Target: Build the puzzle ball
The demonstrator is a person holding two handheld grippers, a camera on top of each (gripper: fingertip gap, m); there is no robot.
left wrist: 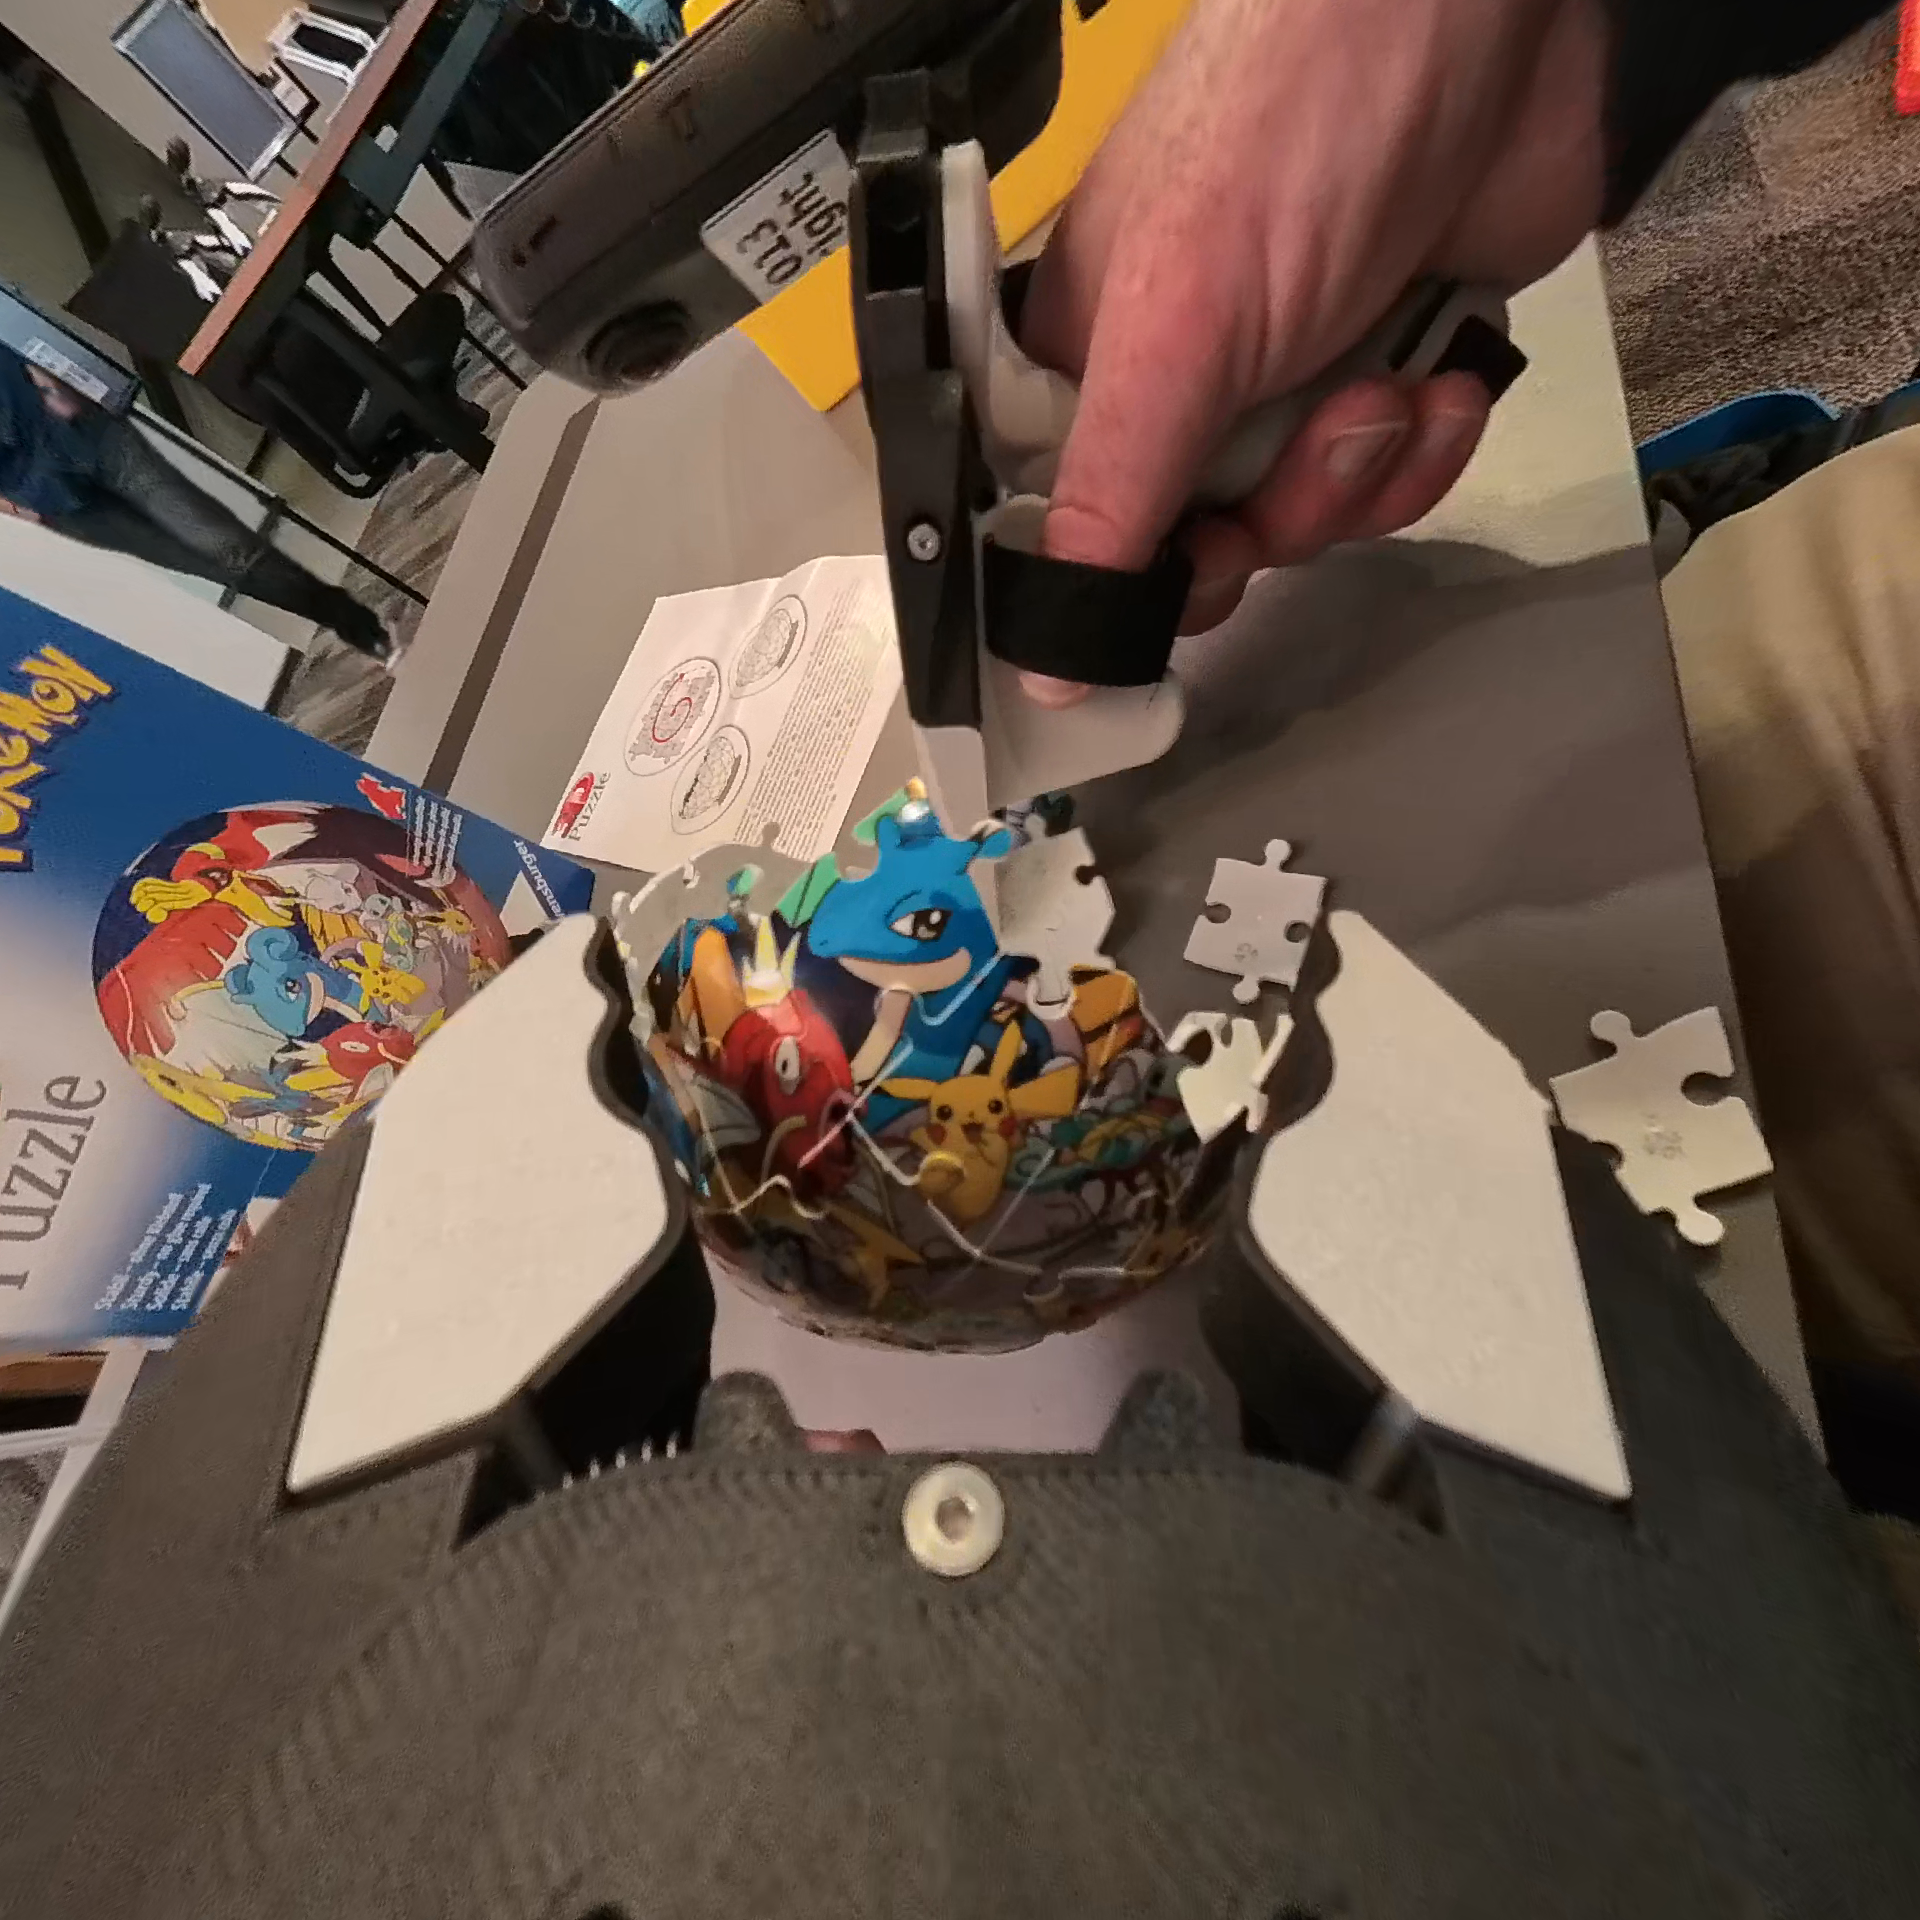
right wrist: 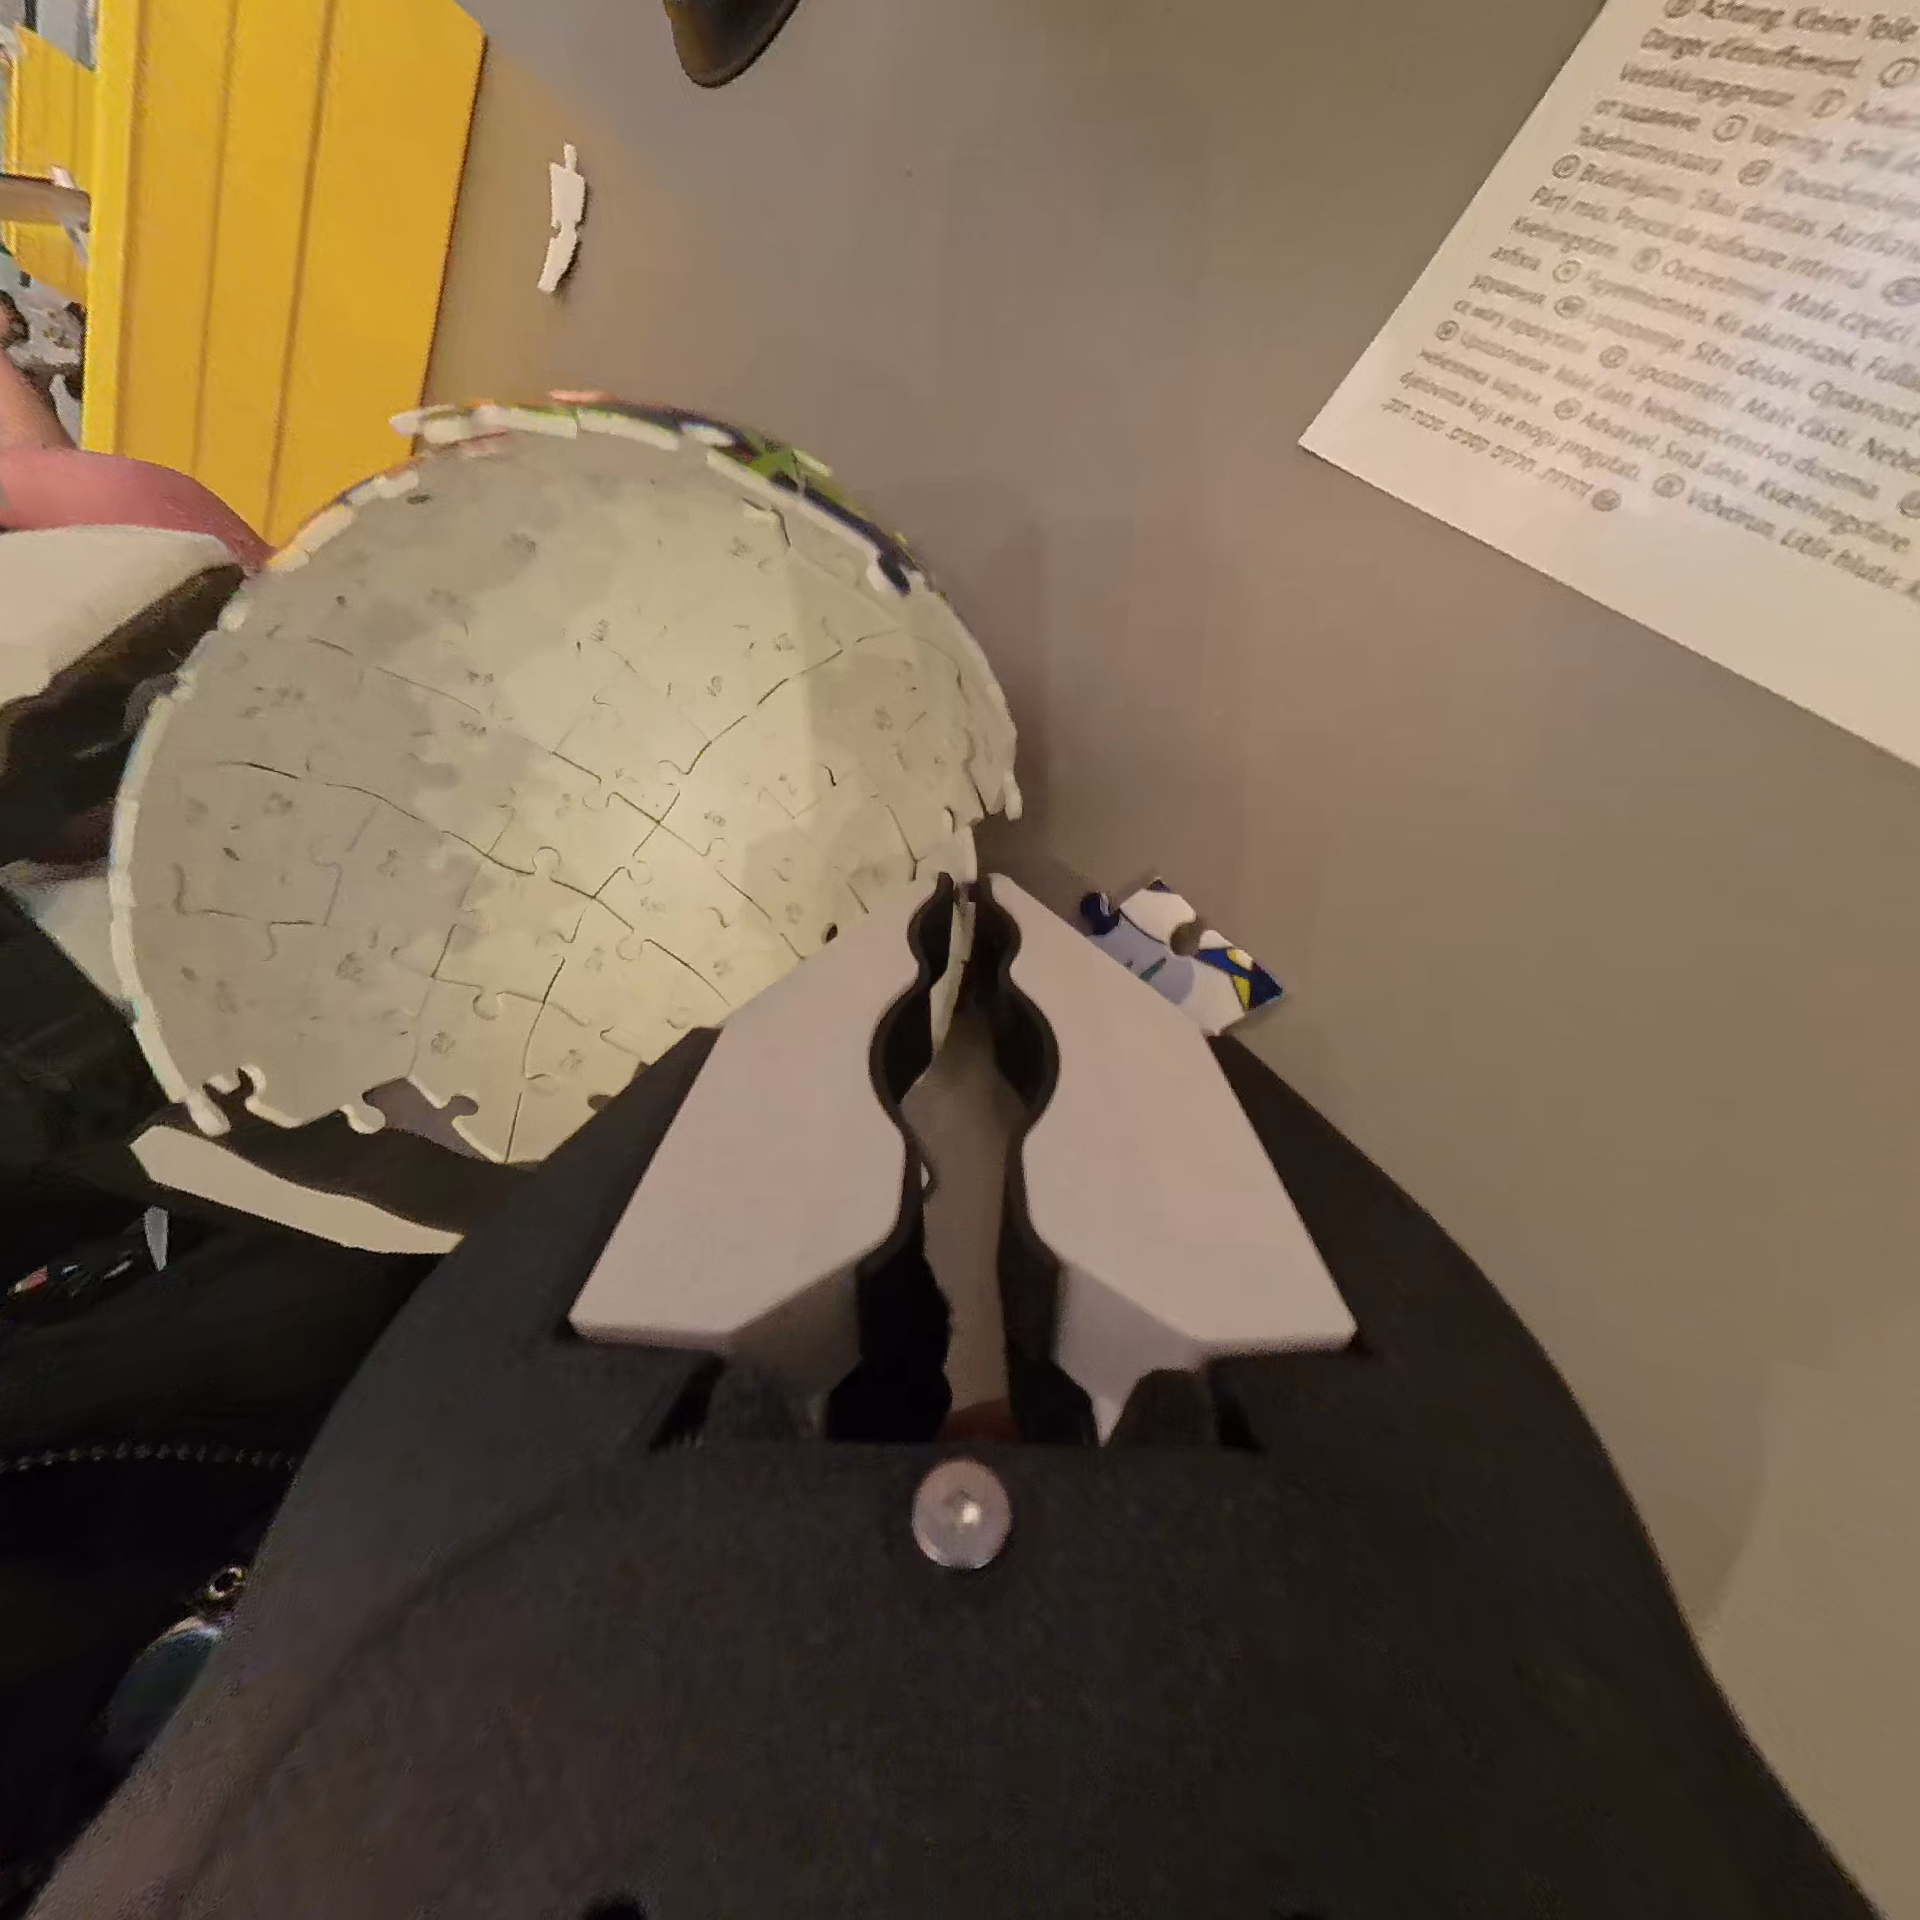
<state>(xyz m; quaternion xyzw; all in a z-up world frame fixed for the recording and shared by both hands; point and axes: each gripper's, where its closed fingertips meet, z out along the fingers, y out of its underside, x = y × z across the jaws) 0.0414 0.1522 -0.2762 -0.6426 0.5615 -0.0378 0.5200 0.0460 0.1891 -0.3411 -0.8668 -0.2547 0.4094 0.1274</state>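
Observation:
The half-built puzzle ball [left wrist: 935, 1143] is an open bowl, colourful outside and pale grey inside [right wrist: 520, 779]. My left gripper [left wrist: 966, 935] is shut on the ball, one finger on each side, and holds it over the grey table. My right gripper [right wrist: 966, 899], held by a hand, comes down from above in the left wrist view [left wrist: 992, 810]. Its tips are at the ball's rim. It is nearly closed on a thin pale puzzle piece [left wrist: 1049, 914] at that rim. A colourful loose piece [right wrist: 1184, 956] lies just beside its tips.
Loose white-backed pieces [left wrist: 1257, 920] [left wrist: 1662, 1122] lie right of the ball, and another [right wrist: 561, 218] lies farther off. The blue puzzle box [left wrist: 208, 935] is at the left. An instruction sheet [left wrist: 727, 707] [right wrist: 1714, 312] lies behind the ball. A yellow object [right wrist: 281, 239] stands at the table's [right wrist: 1143, 520] edge. Across from one pair of fingers to the other is roughly 9 cm.

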